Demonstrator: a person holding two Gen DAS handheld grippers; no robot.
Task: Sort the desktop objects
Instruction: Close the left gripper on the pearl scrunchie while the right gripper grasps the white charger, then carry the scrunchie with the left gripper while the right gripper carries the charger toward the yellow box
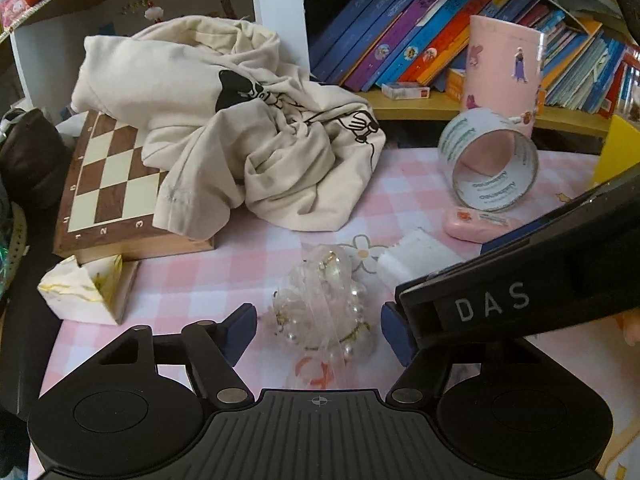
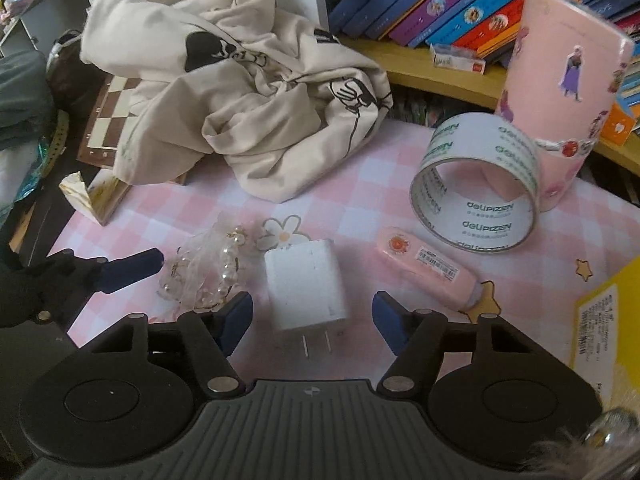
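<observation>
Soft, even daylight lit both views; shadows were faint. Fisheye bending curved the shelf (image 1: 420,106) and books (image 2: 460,4) near the edges, and corners went dark and slightly blurred.

"DAS" stood on the right claw's arm (image 1: 496,304); the tape roll (image 2: 476,184) read "deli PIZEN" (repeated); the chessboard (image 1: 108,184) edge showed 1, 2, 3.

Crumpled cloth (image 2: 256,92) and tape roll (image 2: 476,184) perhaps crowding mid-desk.
</observation>
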